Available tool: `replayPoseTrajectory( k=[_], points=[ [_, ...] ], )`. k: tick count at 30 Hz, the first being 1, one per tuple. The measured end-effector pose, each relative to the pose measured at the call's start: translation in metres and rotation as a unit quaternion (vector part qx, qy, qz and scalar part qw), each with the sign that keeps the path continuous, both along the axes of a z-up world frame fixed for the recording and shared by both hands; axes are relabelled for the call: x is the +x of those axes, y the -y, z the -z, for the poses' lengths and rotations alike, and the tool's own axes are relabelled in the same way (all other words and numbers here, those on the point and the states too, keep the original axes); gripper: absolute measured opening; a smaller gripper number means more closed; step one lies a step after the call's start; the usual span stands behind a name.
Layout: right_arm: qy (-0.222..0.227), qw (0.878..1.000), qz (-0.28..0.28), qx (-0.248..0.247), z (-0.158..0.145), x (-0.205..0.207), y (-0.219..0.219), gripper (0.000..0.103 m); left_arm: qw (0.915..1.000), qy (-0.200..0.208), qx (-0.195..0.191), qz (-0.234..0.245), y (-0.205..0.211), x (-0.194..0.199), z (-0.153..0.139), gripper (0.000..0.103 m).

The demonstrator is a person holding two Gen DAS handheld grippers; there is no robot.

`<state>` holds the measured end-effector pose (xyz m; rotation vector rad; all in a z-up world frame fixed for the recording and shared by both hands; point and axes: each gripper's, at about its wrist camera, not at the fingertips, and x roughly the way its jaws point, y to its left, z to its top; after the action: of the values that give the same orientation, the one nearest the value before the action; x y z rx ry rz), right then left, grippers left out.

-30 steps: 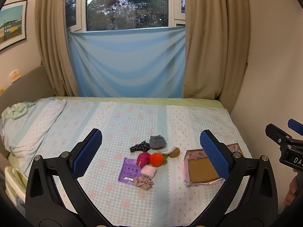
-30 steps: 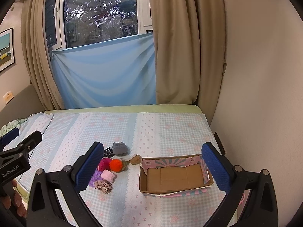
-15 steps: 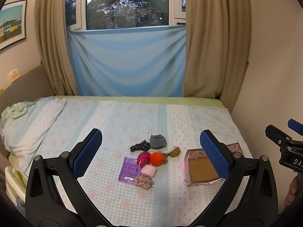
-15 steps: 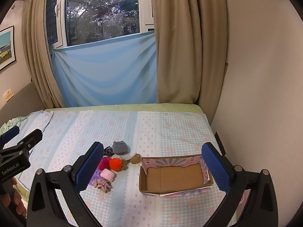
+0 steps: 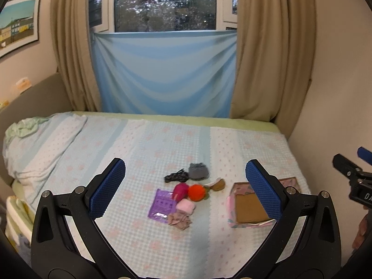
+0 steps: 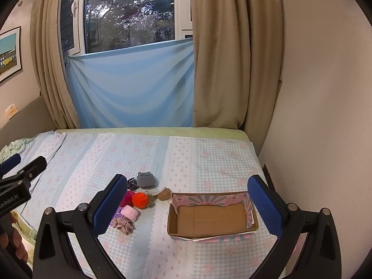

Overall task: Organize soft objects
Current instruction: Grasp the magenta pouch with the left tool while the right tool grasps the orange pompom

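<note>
Several small soft things lie in a cluster on the bed: an orange pompom (image 5: 197,192) (image 6: 140,200), a magenta ball (image 5: 181,190), a pink cube (image 5: 185,207) (image 6: 130,212), a beige scrunchie (image 5: 179,219) (image 6: 124,225), a grey pouch (image 5: 198,171) (image 6: 145,179), a black band (image 5: 176,176), a brown piece (image 5: 218,184) (image 6: 164,193) and a purple packet (image 5: 161,204). An open cardboard box (image 5: 250,208) (image 6: 210,216) stands empty to their right. My left gripper (image 5: 184,190) is open, held above and short of the cluster. My right gripper (image 6: 188,207) is open, above the box's near side.
A rumpled pillow (image 5: 38,144) lies at the bed's left end. A wall (image 6: 313,116) runs close along the right of the bed. Curtains and a blue sheet (image 5: 165,74) hang behind it. The other gripper shows at each view's edge.
Both grippers have drifted only slightly; the right view has tilted a little. Nothing on the bed has moved.
</note>
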<state>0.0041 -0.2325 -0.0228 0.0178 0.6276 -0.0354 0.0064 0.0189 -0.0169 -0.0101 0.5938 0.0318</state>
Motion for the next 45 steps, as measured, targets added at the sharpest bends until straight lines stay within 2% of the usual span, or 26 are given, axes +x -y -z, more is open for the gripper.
replayPoseTrajectory(
  k=[7, 12, 17, 21, 27, 33, 41, 45],
  points=[
    [-0.014, 1.0, -0.018, 0.008, 0.022, 0.01, -0.006, 0.103, 0.9988, -0.042, -0.022, -0.007, -0.043, 0.017, 0.029, 0.103],
    [-0.049, 0.998, -0.001, 0.05, 0.044, 0.024, -0.025, 0.103, 0.9965, -0.073, -0.041, 0.004, -0.089, 0.044, 0.049, 0.102],
    [-0.088, 0.994, 0.024, 0.068, 0.066, 0.047, -0.059, 0.103, 0.9932, -0.102, -0.034, 0.045, -0.127, 0.08, 0.072, 0.103],
    [-0.122, 0.987, 0.053, 0.095, 0.093, 0.074, -0.084, 0.103, 0.9851, -0.141, -0.033, 0.093, -0.144, 0.12, 0.107, 0.102],
    [-0.168, 0.97, 0.107, 0.138, 0.147, 0.121, -0.109, 0.103, 0.9686, -0.183, -0.018, 0.167, -0.136, 0.176, 0.169, 0.102],
    [-0.221, 0.948, 0.144, 0.179, 0.209, 0.171, -0.114, 0.103, 0.9496, -0.222, -0.025, 0.22, -0.1, 0.218, 0.248, 0.102],
    [-0.275, 0.929, 0.141, 0.203, 0.295, 0.227, -0.116, 0.103, 0.9382, -0.256, -0.018, 0.232, -0.064, 0.257, 0.335, 0.102],
    [-0.309, 0.914, 0.138, 0.223, 0.342, 0.255, -0.111, 0.103, 0.9337, -0.268, -0.007, 0.237, -0.051, 0.269, 0.371, 0.098]
  ],
)
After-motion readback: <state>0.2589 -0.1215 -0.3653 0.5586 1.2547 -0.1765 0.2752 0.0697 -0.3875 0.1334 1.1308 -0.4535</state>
